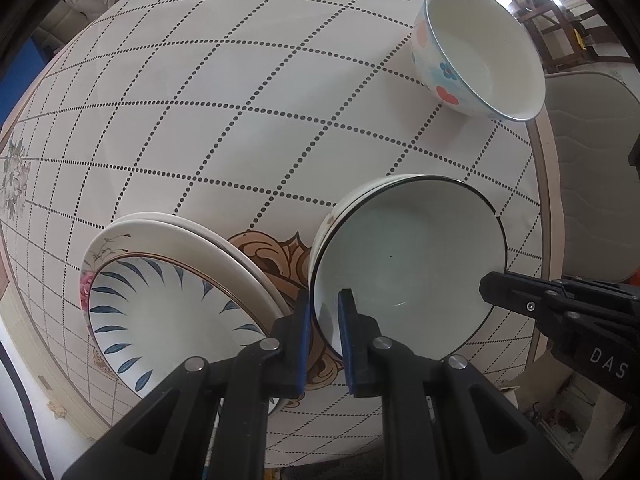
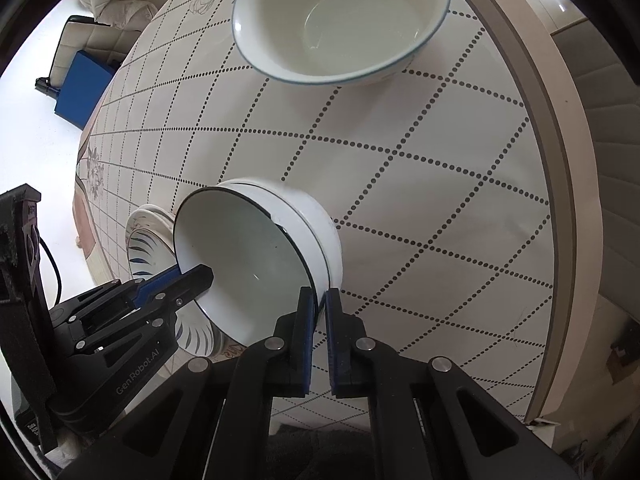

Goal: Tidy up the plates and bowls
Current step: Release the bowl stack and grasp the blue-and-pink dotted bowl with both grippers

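Observation:
A black-rimmed white bowl sits nested in another white bowl on the round table. My left gripper is shut on the near-left rim of the black-rimmed bowl. My right gripper is shut on its opposite rim and shows from the side in the left wrist view. A stack of plates with a blue-leaf plate on top lies just left of the bowls. A flower-patterned bowl with a blue rim stands alone further back; it also shows in the right wrist view.
The table has a dotted-grid cloth and a raised beige edge. Padded chairs stand beyond the edge. A blue box sits on the floor past the far side.

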The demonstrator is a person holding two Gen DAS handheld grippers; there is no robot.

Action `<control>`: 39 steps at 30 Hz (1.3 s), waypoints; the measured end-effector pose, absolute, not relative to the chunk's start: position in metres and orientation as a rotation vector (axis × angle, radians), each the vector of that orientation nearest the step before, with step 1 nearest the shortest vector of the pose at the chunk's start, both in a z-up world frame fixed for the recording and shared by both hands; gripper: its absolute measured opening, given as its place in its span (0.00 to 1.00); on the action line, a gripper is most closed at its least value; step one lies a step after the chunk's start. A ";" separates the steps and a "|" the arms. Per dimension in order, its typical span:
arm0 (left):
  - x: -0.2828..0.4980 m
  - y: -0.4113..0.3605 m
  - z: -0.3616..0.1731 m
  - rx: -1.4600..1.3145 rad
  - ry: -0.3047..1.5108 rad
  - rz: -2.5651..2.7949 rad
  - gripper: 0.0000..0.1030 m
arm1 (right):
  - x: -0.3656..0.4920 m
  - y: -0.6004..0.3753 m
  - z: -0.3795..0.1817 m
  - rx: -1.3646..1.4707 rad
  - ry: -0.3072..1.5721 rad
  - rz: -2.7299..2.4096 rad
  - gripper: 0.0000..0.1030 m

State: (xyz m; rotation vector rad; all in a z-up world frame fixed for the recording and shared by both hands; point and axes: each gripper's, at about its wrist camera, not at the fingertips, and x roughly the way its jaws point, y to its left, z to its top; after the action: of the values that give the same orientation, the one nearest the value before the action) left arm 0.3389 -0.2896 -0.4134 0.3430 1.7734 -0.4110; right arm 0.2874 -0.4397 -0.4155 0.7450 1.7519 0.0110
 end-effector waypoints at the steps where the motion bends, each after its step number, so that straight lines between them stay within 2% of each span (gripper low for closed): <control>1: 0.339 -0.290 -0.413 0.345 1.773 -0.411 0.11 | 0.287 -0.440 -0.416 0.749 1.754 0.011 0.07; 6: 0.342 -0.285 -0.407 0.352 1.746 -0.395 0.11 | 0.289 -0.437 -0.416 0.719 1.756 0.022 0.07; 11: 0.352 -0.283 -0.362 0.356 1.585 -0.356 0.13 | 0.289 -0.449 -0.397 0.737 1.685 0.043 0.08; 13: 0.359 -0.289 -0.345 0.324 1.554 -0.374 0.16 | 0.289 -0.462 -0.386 0.736 1.642 0.023 0.16; 15: 0.370 -0.300 -0.333 0.289 1.536 -0.388 0.24 | 0.289 -0.478 -0.376 0.727 1.597 -0.012 0.43; 17: 0.384 -0.315 -0.330 0.262 1.534 -0.397 0.32 | 0.292 -0.496 -0.369 0.733 1.556 -0.042 0.63; 18: 0.393 -0.325 -0.333 0.253 1.540 -0.398 0.34 | 0.294 -0.505 -0.367 0.745 1.543 -0.056 0.65; 28: 0.452 -0.405 -0.385 0.317 1.644 -0.450 0.34 | 0.339 -0.571 -0.396 0.914 1.478 -0.143 0.65; 37: 0.470 -0.426 -0.415 0.391 1.696 -0.461 0.34 | 0.376 -0.573 -0.427 0.892 1.537 -0.137 0.65; 39: 0.470 -0.427 -0.419 0.400 1.713 -0.462 0.29 | 0.381 -0.571 -0.432 0.888 1.549 -0.129 0.64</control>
State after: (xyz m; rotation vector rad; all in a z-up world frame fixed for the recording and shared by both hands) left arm 0.4697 -0.4272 -0.4188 0.4001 1.7132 -0.4622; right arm 0.3812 -0.5707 -0.4320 0.8876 1.5491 -0.1293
